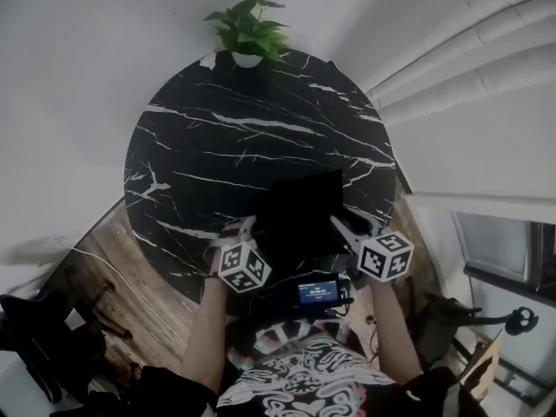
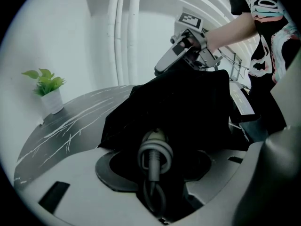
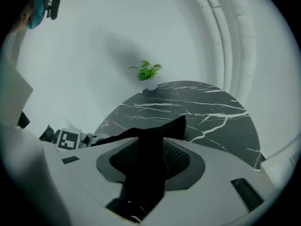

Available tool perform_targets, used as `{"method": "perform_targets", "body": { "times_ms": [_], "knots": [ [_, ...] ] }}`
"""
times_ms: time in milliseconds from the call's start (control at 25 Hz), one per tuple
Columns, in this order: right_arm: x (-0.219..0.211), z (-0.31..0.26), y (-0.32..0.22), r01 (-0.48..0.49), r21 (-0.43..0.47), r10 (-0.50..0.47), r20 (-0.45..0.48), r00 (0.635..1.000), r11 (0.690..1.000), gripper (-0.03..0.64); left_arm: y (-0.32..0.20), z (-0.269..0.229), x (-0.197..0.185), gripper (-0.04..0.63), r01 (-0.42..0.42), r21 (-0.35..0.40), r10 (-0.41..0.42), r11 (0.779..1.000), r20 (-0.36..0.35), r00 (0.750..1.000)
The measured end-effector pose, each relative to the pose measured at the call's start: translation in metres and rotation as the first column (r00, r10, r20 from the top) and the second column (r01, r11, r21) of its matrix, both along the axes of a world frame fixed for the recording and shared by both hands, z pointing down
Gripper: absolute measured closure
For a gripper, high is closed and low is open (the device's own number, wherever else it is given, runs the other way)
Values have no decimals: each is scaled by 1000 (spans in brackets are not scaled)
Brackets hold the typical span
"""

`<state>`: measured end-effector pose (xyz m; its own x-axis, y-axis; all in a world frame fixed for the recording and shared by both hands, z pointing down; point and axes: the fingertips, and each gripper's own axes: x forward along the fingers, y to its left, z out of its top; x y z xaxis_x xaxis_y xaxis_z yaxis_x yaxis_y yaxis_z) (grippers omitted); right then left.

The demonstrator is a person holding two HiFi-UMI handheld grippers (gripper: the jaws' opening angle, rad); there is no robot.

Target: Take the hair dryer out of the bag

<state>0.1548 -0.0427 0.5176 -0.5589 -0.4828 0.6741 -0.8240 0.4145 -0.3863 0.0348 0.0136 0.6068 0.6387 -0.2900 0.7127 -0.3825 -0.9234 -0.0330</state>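
A black bag [image 1: 300,215] lies at the near edge of the round black marble table [image 1: 243,129], between my two grippers. The left gripper [image 1: 248,227] is at the bag's left side. In the left gripper view its jaws [image 2: 155,161] are closed around bag fabric [image 2: 178,102] with the hair dryer's grey coiled cord [image 2: 154,149] bunched in the middle. The dryer's body is hidden. The right gripper [image 1: 340,224] is at the bag's right side. In the right gripper view a strip of black fabric [image 3: 146,173] runs between its parted jaws [image 3: 153,145], with both ribbed pads [image 3: 181,159] showing beside it.
A potted green plant [image 1: 248,29] stands at the table's far edge. White wall and pipes [image 1: 469,59] curve behind on the right. A small lit screen [image 1: 318,292] hangs at the person's chest. Wooden floor [image 1: 130,294] and dark gear lie at lower left.
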Motion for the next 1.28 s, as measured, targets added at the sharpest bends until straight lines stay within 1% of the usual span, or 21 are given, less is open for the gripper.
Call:
{"method": "perform_targets", "body": {
  "times_ms": [40, 120, 200, 240, 360, 440, 520, 600, 720, 960, 1200, 1280],
  "knots": [
    [9, 4, -4, -25, 9, 25, -30, 999, 1000, 492, 0, 0, 0, 371, 1, -3, -1, 1000, -1, 1000],
    [22, 13, -7, -43, 14, 44, -94, 995, 999, 491, 0, 0, 0, 371, 5, -12, -5, 1000, -6, 1000],
    [27, 24, -4, -46, -7, 44, -126, 991, 999, 460, 0, 1, 1, 371, 7, -23, -7, 1000, -13, 1000],
    [27, 29, -2, -51, -25, 48, -118, 992, 998, 445, 0, 1, 1, 371, 7, -28, -8, 1000, -15, 1000],
    [23, 37, 2, -90, -78, 88, -39, 995, 993, 436, 0, 1, 1, 371, 9, -34, -10, 999, -14, 1000],
    [19, 38, 2, -98, -89, 98, -2, 995, 991, 434, 0, 2, 1, 371, 12, -36, -13, 999, -12, 1000],
    [16, 37, 3, -77, -77, 78, 10, 997, 994, 428, 0, 2, 1, 371, 15, -38, -15, 999, -10, 1000],
    [14, 37, 4, -58, -66, 58, 3, 998, 996, 420, 0, 3, 1, 371, 16, -40, -16, 999, -8, 1000],
    [14, 41, 6, -50, -80, 51, -1, 999, 995, 403, 0, 3, 1, 371, 17, -43, -17, 999, -6, 1000],
    [18, 45, 6, -76, -119, 81, 37, 996, 990, 403, 1, 4, 2, 371, 17, -44, -17, 999, -6, 1000],
    [22, 43, 3, -112, -117, 125, 110, 986, 987, 407, 1, 4, 1, 373, 14, -49, -14, 999, -9, 1000],
    [25, 42, 3, -120, -117, 136, 133, 982, 986, 417, 1, 4, 1, 373, 15, -49, -15, 999, -8, 1000]
  ]
}}
